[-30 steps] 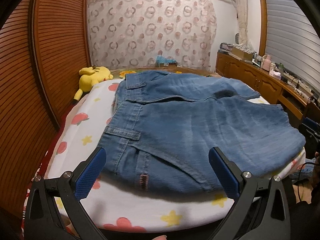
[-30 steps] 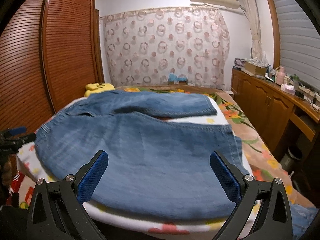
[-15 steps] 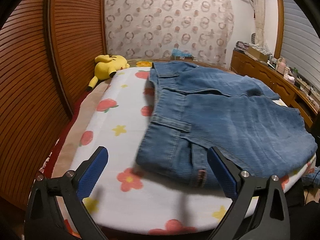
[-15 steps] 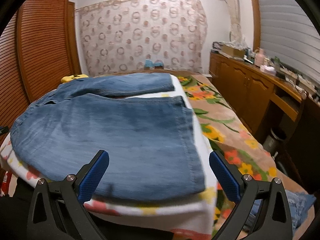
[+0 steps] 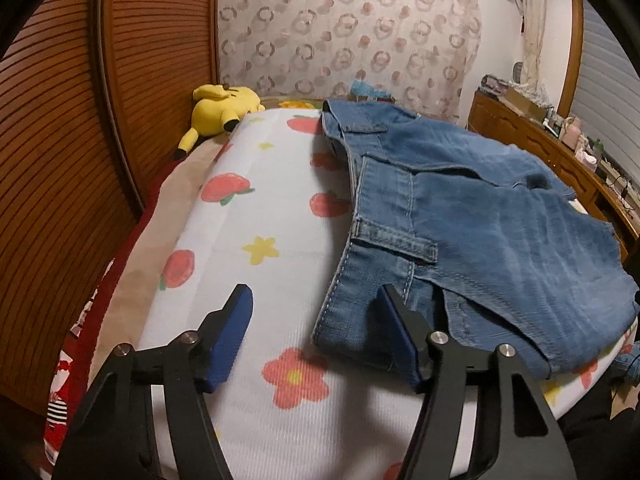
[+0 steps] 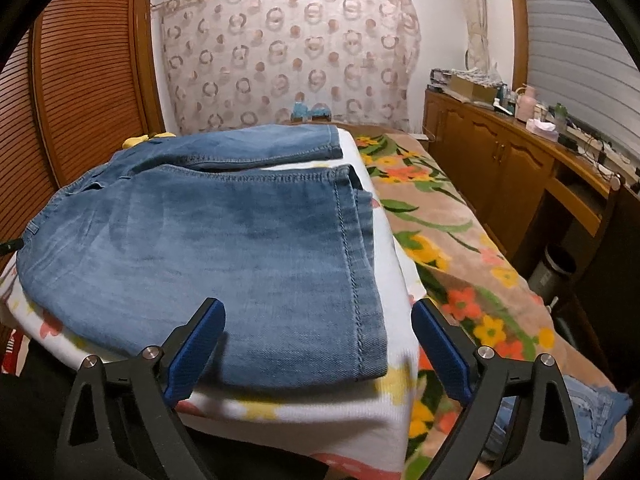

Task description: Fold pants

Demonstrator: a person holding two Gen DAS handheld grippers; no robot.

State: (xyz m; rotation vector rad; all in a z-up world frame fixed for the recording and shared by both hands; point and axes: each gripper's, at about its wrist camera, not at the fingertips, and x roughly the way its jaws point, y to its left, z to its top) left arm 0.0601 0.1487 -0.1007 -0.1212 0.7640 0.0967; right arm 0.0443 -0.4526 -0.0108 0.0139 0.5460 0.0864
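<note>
Right now your left tongs (image 5: 316, 332) stand apart, holding nothing, low over the near edge of the bed; the right blue pad (image 5: 394, 340) sits just at the waistband corner of the jeans (image 5: 480, 236), while the left pad hangs over the bare white sheet (image 5: 256, 216) with its red flowers and yellow stars. Whether that right pad touches the denim, you cannot tell from this view.

Your right tongs (image 6: 318, 350) are likewise spread wide and empty, framing the near hem corner of the jeans (image 6: 224, 248): the left pad is over the denim, the right pad just beyond the hem, above the edge of the sheet (image 6: 394, 280).

The jeans lie flat on the sheet, waistband toward your left side and leg hems toward your right, the two legs side by side with a narrow gap of sheet between them.

Beyond the waistband, a yellow plush toy (image 5: 222, 110) rests at the far corner of the bed by the brown slatted doors (image 5: 60, 140). A flowered blanket (image 6: 452, 240) covers the bed to the right of the sheet, and a wooden cabinet (image 6: 500, 164) runs along the right wall. A patterned curtain (image 6: 288, 56) hangs at the far end.
</note>
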